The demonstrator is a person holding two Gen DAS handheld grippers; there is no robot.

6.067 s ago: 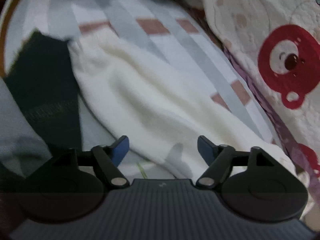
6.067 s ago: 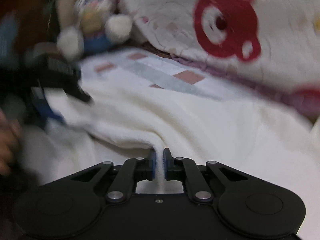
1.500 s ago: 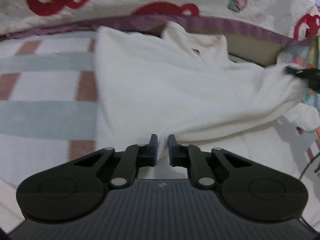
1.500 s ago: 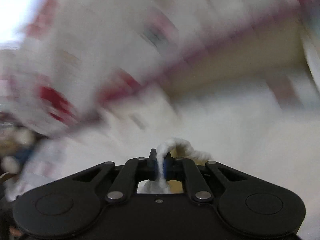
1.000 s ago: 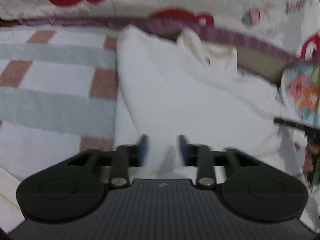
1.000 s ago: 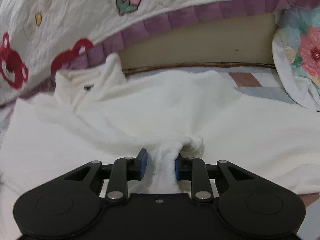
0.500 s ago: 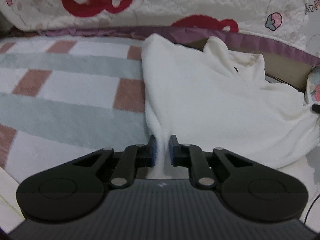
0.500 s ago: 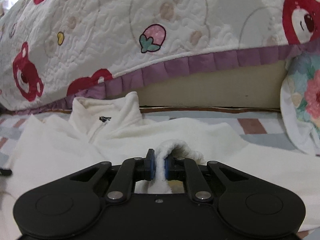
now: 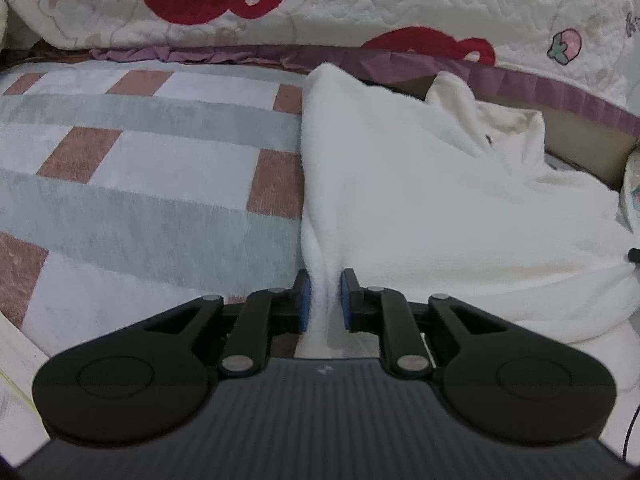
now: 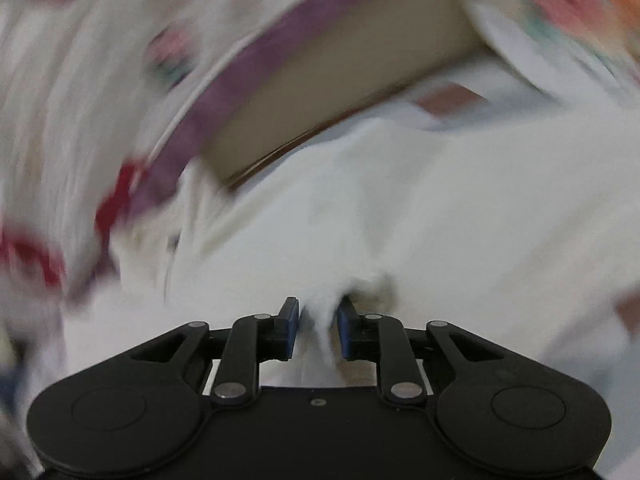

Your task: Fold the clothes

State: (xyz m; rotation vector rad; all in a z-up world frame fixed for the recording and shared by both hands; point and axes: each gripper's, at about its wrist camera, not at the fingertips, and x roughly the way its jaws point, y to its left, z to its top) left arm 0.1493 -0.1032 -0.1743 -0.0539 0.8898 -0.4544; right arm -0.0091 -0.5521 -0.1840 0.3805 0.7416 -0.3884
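Observation:
A white fleece top (image 9: pixel 432 200) lies spread on a checked blanket (image 9: pixel 152 184), its collar (image 9: pixel 496 116) at the far side. My left gripper (image 9: pixel 325 280) is shut on the garment's left edge, with fabric pinched between the blue pads. In the blurred right wrist view the same white fleece top (image 10: pixel 460 216) fills the middle. My right gripper (image 10: pixel 318 308) has its jaws a little apart, with a bunch of the fabric between the pads.
A quilted bear-print bedspread (image 9: pixel 360 4) with a purple frill (image 9: pixel 224 54) rises behind the garment. A floral pillow (image 10: pixel 560 8) lies at the right. A beige bed base (image 10: pixel 340 92) shows under the frill.
My left gripper stays shut on the garment's edge and has moved slightly left. My right gripper's jaws have parted a little around the fabric and that view now swings fast and blurs.

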